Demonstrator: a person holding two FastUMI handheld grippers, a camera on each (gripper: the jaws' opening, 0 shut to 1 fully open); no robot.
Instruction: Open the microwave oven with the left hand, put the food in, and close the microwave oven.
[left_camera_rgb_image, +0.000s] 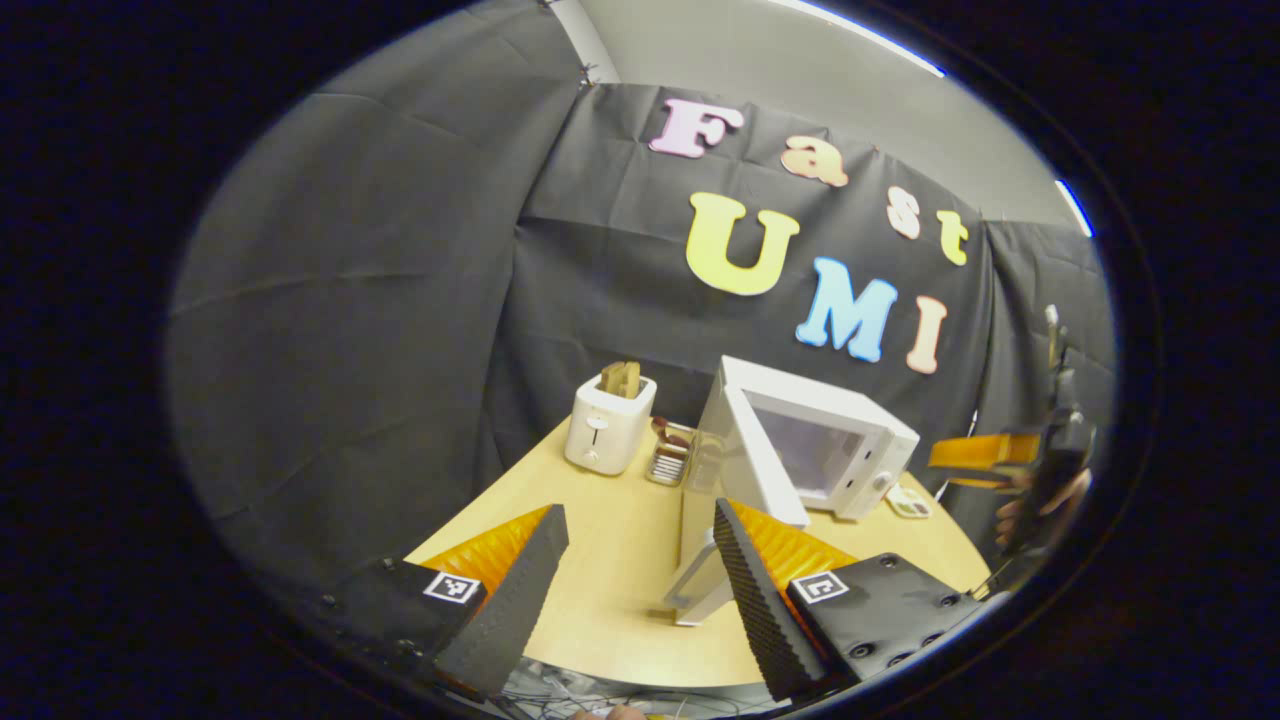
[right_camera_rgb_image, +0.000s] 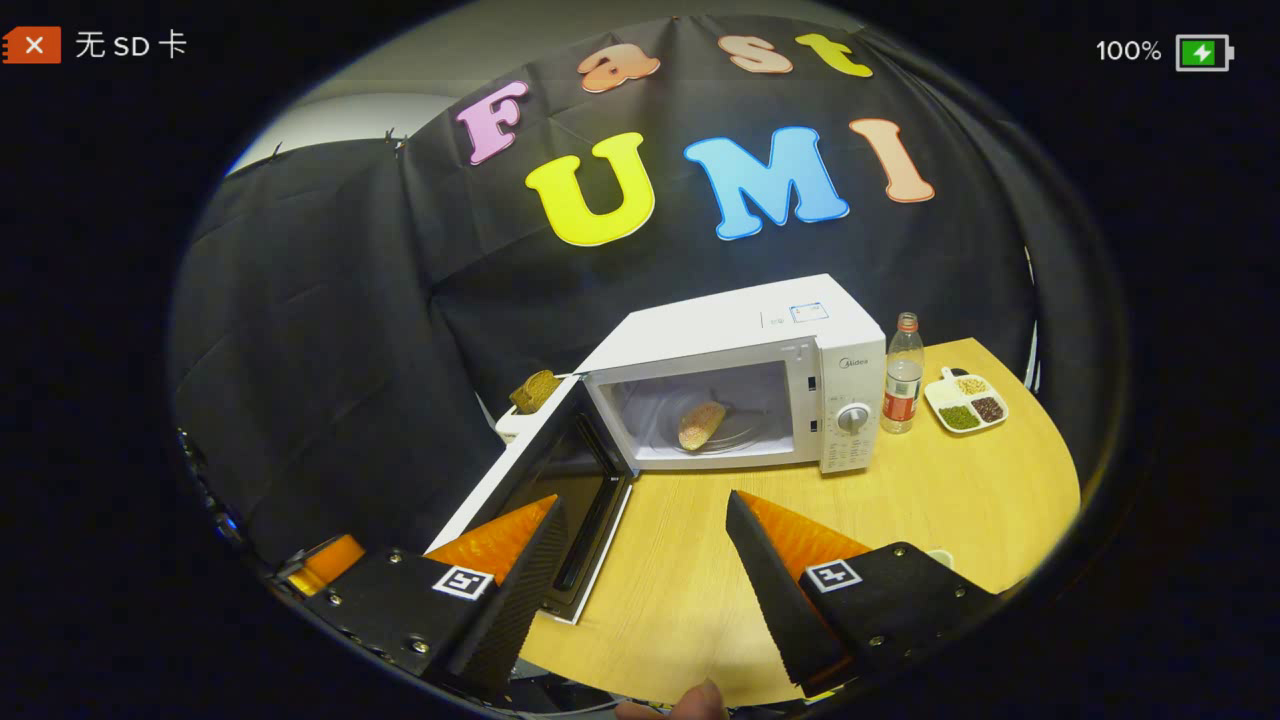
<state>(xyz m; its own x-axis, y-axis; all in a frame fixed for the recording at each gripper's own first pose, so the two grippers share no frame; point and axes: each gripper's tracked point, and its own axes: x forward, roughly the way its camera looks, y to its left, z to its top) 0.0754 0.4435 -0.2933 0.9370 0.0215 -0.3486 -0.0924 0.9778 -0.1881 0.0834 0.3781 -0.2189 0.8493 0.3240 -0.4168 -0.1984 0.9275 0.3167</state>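
A white microwave (right_camera_rgb_image: 730, 330) stands on the wooden table (right_camera_rgb_image: 950, 500) with its door (right_camera_rgb_image: 540, 490) swung wide open toward me. A piece of food (right_camera_rgb_image: 701, 424), tan and oval, lies on the plate inside the cavity. My right gripper (right_camera_rgb_image: 640, 545) is open and empty, held back from the opening above the table. In the left gripper view the microwave (left_camera_rgb_image: 830, 440) is seen from its door side, the open door (left_camera_rgb_image: 765, 465) edge-on. My left gripper (left_camera_rgb_image: 640, 560) is open and empty, just left of the door's outer edge. The other gripper (left_camera_rgb_image: 985, 462) and a hand show at far right.
A white toaster (left_camera_rgb_image: 607, 425) with bread slices stands left of the microwave, a small rack (left_camera_rgb_image: 668, 458) beside it. A plastic bottle (right_camera_rgb_image: 903, 375) and a divided dish of beans (right_camera_rgb_image: 966, 400) sit right of the microwave. The table's round front edge is near.
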